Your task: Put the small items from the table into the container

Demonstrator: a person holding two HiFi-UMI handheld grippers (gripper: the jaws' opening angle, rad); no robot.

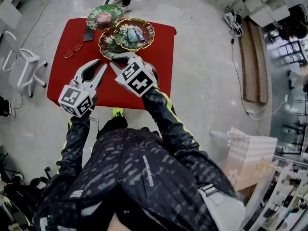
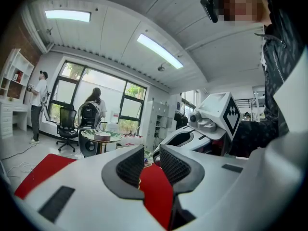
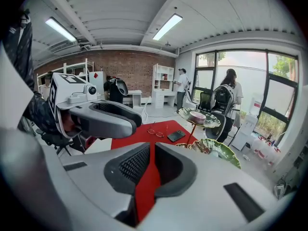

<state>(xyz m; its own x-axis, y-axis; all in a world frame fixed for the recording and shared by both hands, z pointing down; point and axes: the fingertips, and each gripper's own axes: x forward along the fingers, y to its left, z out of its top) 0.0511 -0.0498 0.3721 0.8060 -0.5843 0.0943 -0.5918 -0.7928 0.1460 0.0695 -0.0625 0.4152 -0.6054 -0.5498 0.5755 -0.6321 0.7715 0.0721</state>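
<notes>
Red table (image 1: 163, 47), white chair (image 1: 24, 66) on floor alongside. Glasses (image 1: 72, 48) and dark phone (image 1: 88, 33) lying left of green dishes (image 1: 149, 32). Left tongs (image 2: 151, 148) slightly parted, right tongs (image 3: 152, 146) closed, both empty, near dishes.

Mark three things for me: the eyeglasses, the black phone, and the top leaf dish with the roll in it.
eyeglasses (image 1: 72, 49): head view, middle of the frame.
black phone (image 1: 88, 33): head view, centre of its face.
top leaf dish (image 1: 116, 12): head view, bare green part near its right rim.
</notes>
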